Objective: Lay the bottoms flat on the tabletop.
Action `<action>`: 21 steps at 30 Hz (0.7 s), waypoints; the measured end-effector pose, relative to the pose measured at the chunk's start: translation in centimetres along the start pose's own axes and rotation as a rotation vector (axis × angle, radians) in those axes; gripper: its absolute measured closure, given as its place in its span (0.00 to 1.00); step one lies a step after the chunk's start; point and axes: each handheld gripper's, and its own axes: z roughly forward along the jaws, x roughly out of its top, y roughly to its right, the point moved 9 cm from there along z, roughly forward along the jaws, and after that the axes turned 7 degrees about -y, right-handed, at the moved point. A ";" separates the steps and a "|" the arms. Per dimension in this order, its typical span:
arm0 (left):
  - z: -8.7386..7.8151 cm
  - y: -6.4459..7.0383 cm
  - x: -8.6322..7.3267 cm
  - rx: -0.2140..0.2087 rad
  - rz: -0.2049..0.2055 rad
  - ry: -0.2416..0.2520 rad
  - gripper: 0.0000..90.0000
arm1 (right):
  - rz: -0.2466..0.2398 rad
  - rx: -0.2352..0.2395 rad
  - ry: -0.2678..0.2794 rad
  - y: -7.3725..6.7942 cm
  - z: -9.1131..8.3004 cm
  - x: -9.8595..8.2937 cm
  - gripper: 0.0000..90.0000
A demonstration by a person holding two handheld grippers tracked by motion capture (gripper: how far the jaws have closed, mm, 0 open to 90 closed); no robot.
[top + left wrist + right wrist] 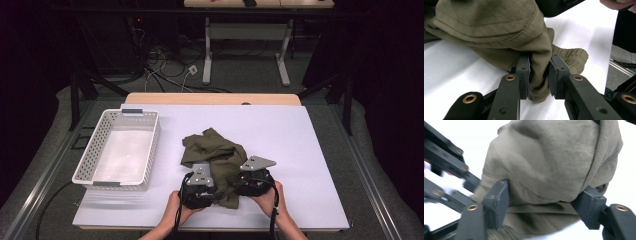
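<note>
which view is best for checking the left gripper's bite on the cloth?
Left gripper view: the left gripper has a fold of the olive cloth pinched between its jaws. The high view shows the gripper from above, jaws hidden. The right gripper view shows its arms at the edge, blurred.

A white perforated basket (95, 150) sits on the white table (300, 145), left side.

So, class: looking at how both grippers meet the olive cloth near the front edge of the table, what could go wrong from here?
1. The left gripper pinches only a narrow fold of the cloth; a pull may slip it free.
2. The right gripper stands wide open around a thick bunch, so closing could catch several layers at once.
3. The grippers sit close together by the table's front edge; the cloth could be dragged off there rather than reach the basket.
</note>
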 end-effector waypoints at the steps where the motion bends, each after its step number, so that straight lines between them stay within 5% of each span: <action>1: 0.0 0.0 0.0 0.000 0.002 0.001 0.81 | 0.015 0.019 0.012 -0.1 -0.1 0.2 0.34; 11: 1.2 0.9 0.4 -0.060 -0.020 0.037 0.79 | 0.036 -0.007 0.004 -0.3 0.1 0.4 0.35; 15: 1.5 1.0 0.5 -0.093 -0.062 0.052 0.79 | 0.072 0.032 -0.011 -0.9 0.5 0.4 0.27; 18: 1.3 1.0 0.5 -0.073 -0.030 0.038 0.77 | 0.054 0.003 -0.020 -0.9 0.5 0.4 0.33; 21: 1.2 0.9 0.5 -0.066 -0.020 0.034 0.73 | 0.052 -0.007 -0.011 -0.7 0.4 0.3 0.52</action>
